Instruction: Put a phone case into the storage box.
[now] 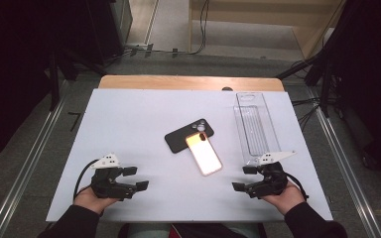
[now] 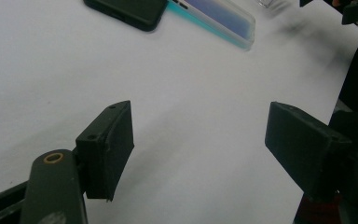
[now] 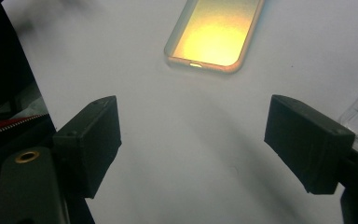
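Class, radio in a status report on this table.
Left gripper and right gripper open, empty. Phone flat beside black case, untouched. Clear tray off right, nothing blocking.

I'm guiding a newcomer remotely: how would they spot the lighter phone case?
On the white table, look near the middle, left of the clear plastic tray. Two cases touch there. It is the nearer, glossy orange-glowing case, unlike the matte black case behind it.

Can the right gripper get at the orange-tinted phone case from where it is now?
Probably yes. The right gripper has its jaws open with nothing between them, and bare table lies between it and the orange-tinted phone case; the clear tray stands off to the side.
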A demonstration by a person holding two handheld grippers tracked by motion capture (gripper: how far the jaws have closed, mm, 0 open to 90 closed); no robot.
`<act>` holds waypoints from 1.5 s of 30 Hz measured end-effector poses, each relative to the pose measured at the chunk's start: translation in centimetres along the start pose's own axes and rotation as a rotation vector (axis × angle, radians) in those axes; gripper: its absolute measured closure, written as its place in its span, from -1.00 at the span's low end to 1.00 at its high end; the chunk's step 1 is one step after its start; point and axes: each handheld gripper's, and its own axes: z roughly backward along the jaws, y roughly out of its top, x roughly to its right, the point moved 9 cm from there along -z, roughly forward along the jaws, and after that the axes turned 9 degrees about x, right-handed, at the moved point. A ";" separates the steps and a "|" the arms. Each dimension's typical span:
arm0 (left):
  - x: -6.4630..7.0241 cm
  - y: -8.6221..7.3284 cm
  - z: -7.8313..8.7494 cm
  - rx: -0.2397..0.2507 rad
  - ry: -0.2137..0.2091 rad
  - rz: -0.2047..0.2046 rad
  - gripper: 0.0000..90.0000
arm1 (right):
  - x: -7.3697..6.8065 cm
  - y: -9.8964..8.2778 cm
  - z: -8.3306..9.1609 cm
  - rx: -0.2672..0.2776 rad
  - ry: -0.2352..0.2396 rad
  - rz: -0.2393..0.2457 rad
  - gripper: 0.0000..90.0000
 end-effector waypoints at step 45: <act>0.2 0.6 -0.1 0.006 -0.029 0.023 -0.45 | 0.2 0.0 0.1 0.003 -0.010 -0.016 -0.63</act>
